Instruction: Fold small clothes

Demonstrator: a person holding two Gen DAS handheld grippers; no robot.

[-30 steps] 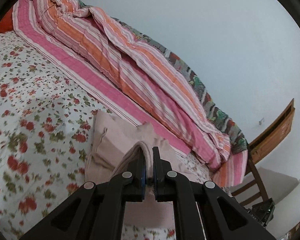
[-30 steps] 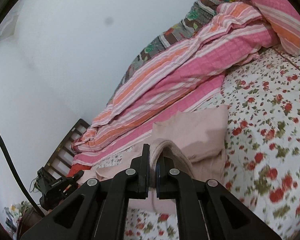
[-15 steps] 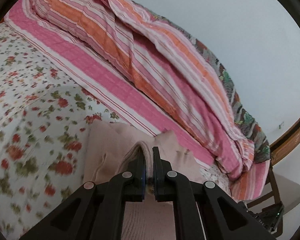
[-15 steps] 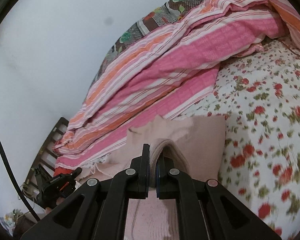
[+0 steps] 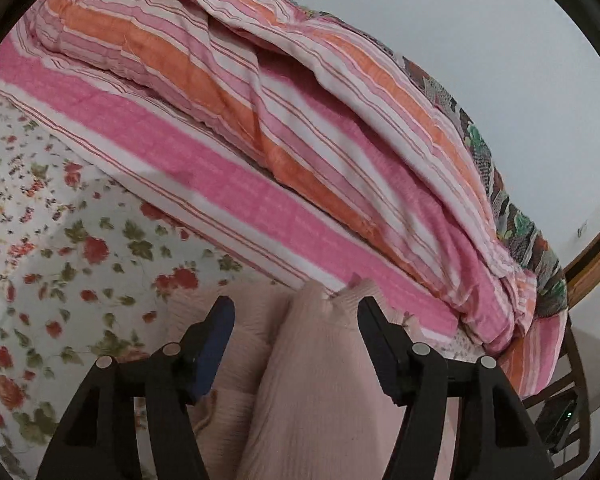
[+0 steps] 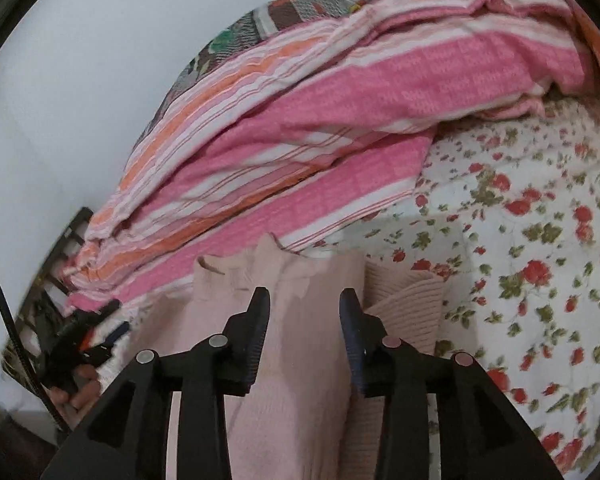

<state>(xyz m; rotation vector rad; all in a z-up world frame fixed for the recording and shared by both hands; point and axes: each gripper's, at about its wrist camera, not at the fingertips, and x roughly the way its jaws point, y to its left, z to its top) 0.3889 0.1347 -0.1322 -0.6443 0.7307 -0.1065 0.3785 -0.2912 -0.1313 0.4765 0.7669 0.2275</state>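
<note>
The pink garment [image 5: 312, 380] lies on the floral sheet [image 5: 60, 264], bunched into soft ribbed folds, its far edge just short of the striped blanket [image 5: 260, 152]. In the left wrist view a raised ridge of the knit runs up between the fingers of the left gripper [image 5: 294, 320], whose jaws stand wide apart; neither pad is pressed against the cloth, and the blue lining of the left finger shows bare. In the right wrist view the garment [image 6: 296, 340] fills the lower middle, with a scalloped edge at its far end and a thicker ribbed fold to the right of the fingers. The right gripper [image 6: 304, 312] is likewise spread, its two blue-lined fingers standing on either side of a flat stretch of knit without pinching it. The blanket [image 6: 300, 128] is heaped along the pale wall [image 6: 80, 60], with a darker patterned cloth [image 6: 260, 20] showing behind it. Past the foot of the bed, the left view shows a curved wooden frame [image 5: 596, 256], and the right view shows, blurred at the lower left, a hand [image 6: 76, 392] around a black device
</note>
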